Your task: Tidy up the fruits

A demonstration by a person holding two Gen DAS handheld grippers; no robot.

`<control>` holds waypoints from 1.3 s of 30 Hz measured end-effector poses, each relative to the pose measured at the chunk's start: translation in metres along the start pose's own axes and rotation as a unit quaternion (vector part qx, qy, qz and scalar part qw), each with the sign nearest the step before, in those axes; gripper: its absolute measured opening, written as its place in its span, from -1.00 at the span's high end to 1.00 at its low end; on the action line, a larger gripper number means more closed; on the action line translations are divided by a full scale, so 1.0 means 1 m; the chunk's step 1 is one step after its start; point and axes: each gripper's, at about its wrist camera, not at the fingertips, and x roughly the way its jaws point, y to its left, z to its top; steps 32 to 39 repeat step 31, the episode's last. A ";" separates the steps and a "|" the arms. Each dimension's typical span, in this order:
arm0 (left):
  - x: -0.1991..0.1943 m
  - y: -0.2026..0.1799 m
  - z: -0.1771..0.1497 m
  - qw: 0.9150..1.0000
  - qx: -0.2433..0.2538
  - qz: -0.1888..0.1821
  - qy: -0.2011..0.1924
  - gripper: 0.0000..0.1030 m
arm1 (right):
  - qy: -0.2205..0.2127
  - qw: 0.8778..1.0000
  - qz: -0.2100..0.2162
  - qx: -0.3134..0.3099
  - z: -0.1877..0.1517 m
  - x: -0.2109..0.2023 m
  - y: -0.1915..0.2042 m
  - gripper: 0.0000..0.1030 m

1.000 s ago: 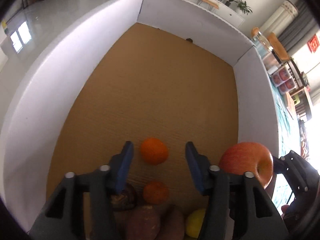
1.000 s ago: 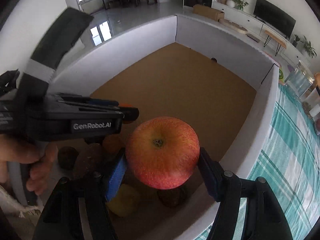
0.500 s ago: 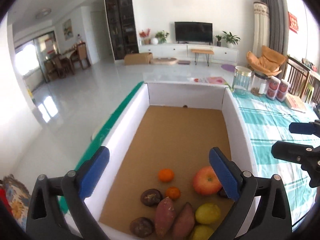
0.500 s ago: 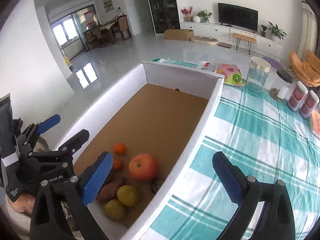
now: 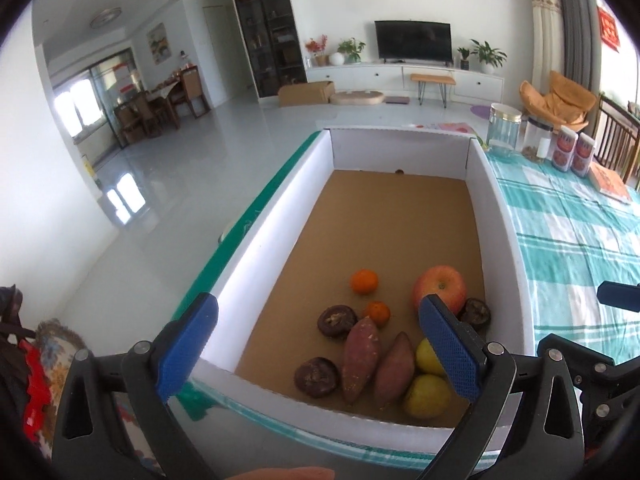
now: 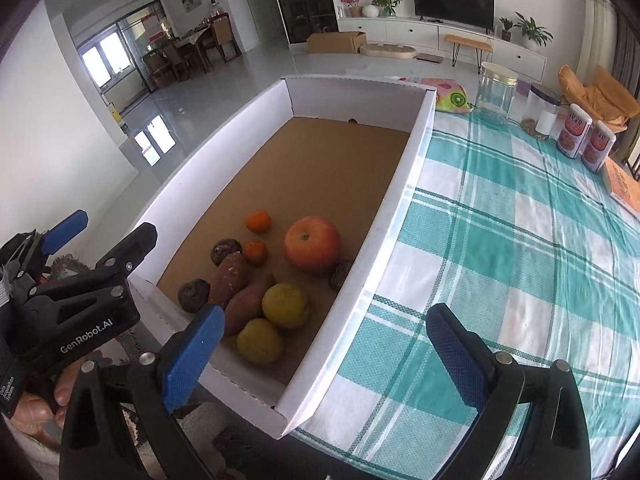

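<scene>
A white box [image 5: 400, 148] with a brown cardboard floor holds the fruit at its near end. A red apple [image 5: 439, 294] [image 6: 313, 243] lies by the right wall, free of both grippers. Around it are two small oranges [image 5: 364, 281] [image 6: 258, 221], two sweet potatoes [image 5: 362, 354] [image 6: 230, 278], two yellow fruits [image 5: 428, 396] [image 6: 285, 305] and three dark brown fruits [image 5: 337, 320] [image 6: 194, 294]. My left gripper [image 5: 318, 346] hangs open above the box's near left corner, nothing between its pads. My right gripper [image 6: 326, 350] is open and empty over the near right wall.
A teal checked tablecloth [image 6: 520, 240] covers the table right of the box. Glass jars [image 6: 494, 88], two red-labelled canisters [image 6: 574, 136] and an orange book [image 6: 624, 188] stand at its far side. A person's hand [image 6: 40, 404] holds the left gripper.
The right gripper has let go of the apple, which now lies in the box. Both grippers have opened wide and drawn back and up, out of the box.
</scene>
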 end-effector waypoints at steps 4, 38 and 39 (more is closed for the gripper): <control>0.001 0.006 -0.003 1.000 -0.010 -0.013 0.007 -0.97 | 0.004 1.000 -0.007 -0.008 -0.002 0.000 0.007 -0.95; 0.010 0.015 -0.007 0.999 -0.022 -0.018 0.021 -0.97 | 0.011 0.999 -0.021 -0.030 0.007 0.010 0.025 -0.96; 0.010 0.015 -0.007 0.999 -0.022 -0.018 0.021 -0.97 | 0.011 0.999 -0.021 -0.030 0.007 0.010 0.025 -0.96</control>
